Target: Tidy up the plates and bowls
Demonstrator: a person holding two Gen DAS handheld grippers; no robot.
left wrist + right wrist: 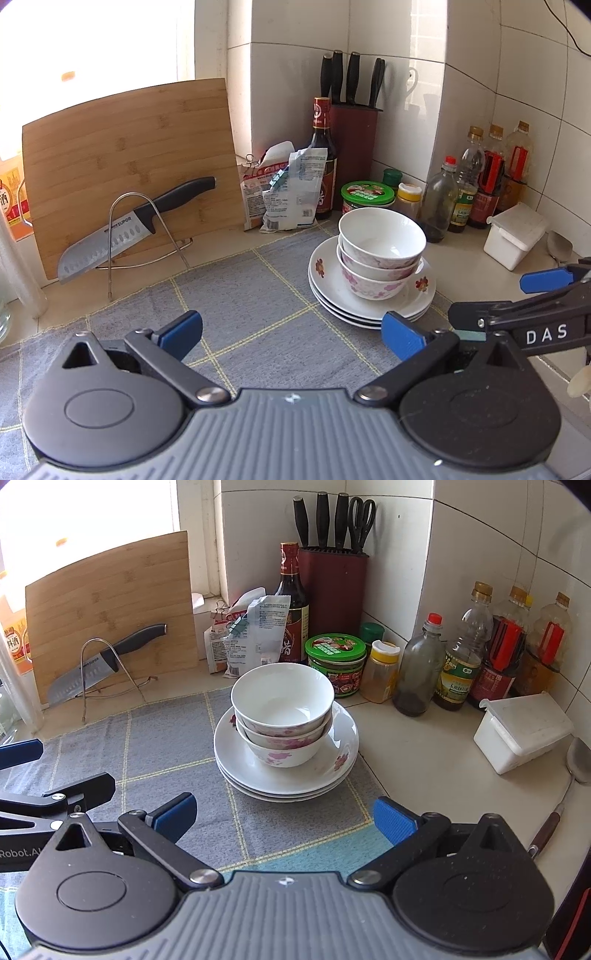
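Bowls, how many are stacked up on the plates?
3. The top bowl sits nested in the middle bowl, which sits in the bottom bowl, all on the plates. A thinner one could hide inside the nest.

Bamboo cutting board (110, 613) leans by window w/ knife (99, 661) on wire rack (110, 675). Red knife block (332, 587) in corner, sauce bottles (480, 653) along tiled wall, white lidded box (521, 731) nearby.
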